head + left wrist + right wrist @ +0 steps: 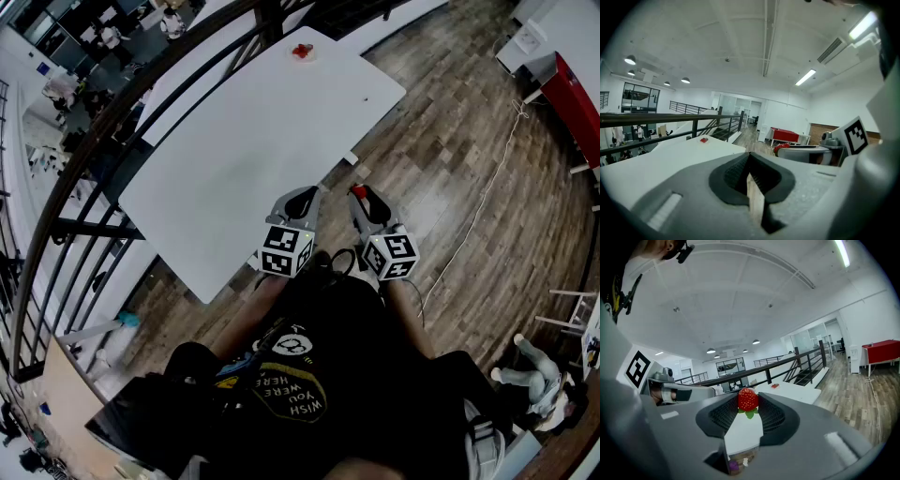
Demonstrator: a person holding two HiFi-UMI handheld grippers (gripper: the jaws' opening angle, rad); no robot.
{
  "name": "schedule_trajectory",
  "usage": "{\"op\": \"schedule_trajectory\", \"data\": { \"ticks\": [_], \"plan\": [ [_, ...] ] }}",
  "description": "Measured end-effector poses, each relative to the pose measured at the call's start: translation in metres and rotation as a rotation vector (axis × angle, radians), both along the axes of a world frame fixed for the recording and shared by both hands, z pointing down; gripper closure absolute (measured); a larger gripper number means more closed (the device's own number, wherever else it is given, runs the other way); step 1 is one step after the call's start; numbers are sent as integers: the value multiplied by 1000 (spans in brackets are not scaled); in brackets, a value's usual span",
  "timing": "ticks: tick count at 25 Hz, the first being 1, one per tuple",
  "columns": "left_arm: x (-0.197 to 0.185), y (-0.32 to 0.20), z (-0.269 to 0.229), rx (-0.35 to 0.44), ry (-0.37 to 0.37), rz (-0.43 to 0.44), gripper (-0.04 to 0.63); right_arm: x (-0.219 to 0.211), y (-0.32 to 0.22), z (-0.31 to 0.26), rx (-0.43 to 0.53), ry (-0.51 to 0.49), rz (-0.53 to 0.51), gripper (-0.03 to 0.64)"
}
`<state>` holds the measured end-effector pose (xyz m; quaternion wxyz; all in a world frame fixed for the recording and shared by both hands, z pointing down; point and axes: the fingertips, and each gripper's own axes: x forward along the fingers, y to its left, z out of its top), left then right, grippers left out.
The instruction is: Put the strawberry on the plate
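Observation:
In the right gripper view a red strawberry [748, 399] with green leaves sits pinched between the jaw tips of my right gripper [748, 402]. The head view shows that gripper [359, 195] held close to the body, just off the near right edge of the white table [244, 141], with the strawberry [357, 191] red at its tip. At the table's far end lies a small white plate [302, 52] with something red on it; it also shows small in the left gripper view as the plate [703, 139]. My left gripper [302, 199] hangs beside the right one, jaws together and empty.
A black railing [112, 112] runs along the table's left side, with a drop behind it. Wooden floor [469, 159] lies to the right, crossed by a white cord [487, 187]. A red cabinet [577, 98] stands far right.

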<state>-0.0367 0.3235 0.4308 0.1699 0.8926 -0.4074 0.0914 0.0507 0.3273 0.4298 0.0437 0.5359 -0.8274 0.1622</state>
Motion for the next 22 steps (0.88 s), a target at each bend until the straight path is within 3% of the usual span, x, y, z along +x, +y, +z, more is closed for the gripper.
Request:
{"op": "schedule_trajectory", "data": {
  "ticks": [14,22],
  "plan": [
    [8,-12,6,-21,-9,12,592,-9,-20,2,-6,46,-24,480],
    [26,-16,7,-28,-16,22,592,8,-25,2,-10,-14,-13,479]
  ]
}}
